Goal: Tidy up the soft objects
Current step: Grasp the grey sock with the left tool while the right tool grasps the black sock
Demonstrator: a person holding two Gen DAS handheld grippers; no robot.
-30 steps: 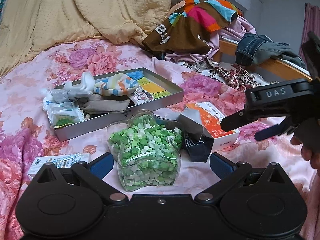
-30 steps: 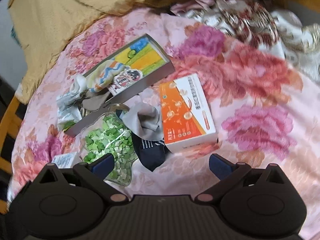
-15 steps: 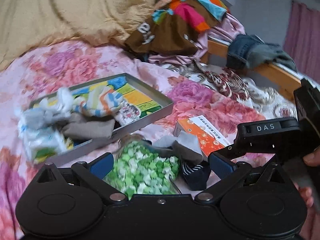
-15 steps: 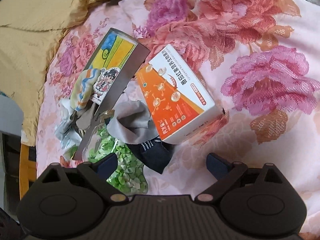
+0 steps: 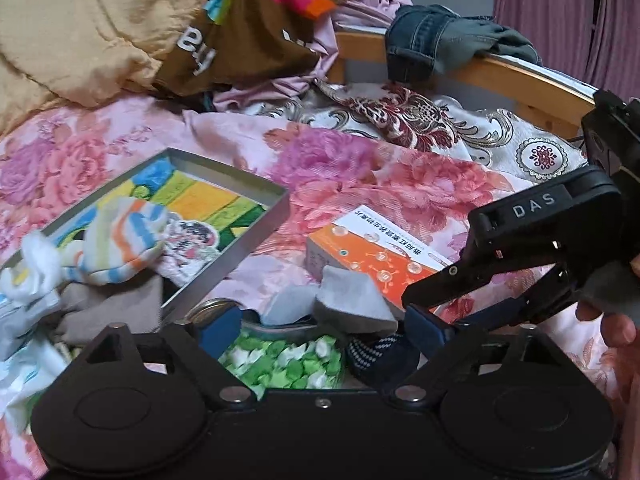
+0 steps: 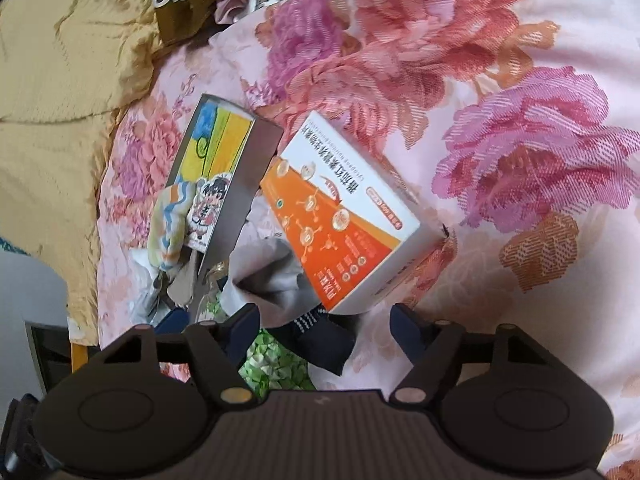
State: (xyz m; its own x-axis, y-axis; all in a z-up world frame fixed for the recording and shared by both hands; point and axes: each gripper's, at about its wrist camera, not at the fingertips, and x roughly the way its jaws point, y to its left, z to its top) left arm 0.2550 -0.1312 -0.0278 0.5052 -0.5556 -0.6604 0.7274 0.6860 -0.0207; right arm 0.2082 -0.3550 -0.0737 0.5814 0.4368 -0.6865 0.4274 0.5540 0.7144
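Note:
A grey and navy sock (image 5: 352, 308) lies draped over a clear jar of green paper stars (image 5: 288, 364), beside an orange and white box (image 5: 376, 256). My left gripper (image 5: 320, 332) is open, its fingers on either side of the jar and the sock. My right gripper (image 6: 326, 332) is open just above the sock (image 6: 276, 280); it also shows in the left wrist view (image 5: 424, 312), coming in from the right. A shallow grey tray (image 5: 256, 236) holds a striped sock (image 5: 120, 236) and other soft items.
The flowered bedspread (image 6: 500, 128) covers the bed. A yellow blanket (image 5: 88, 32), a heap of clothes (image 5: 264, 28) and jeans (image 5: 436, 40) on a wooden rail (image 5: 528, 80) lie at the back. White packets (image 5: 24, 320) sit at the left.
Both grippers have moved in closer to the sock and the jar. The right gripper has come down towards the sock beside the orange box.

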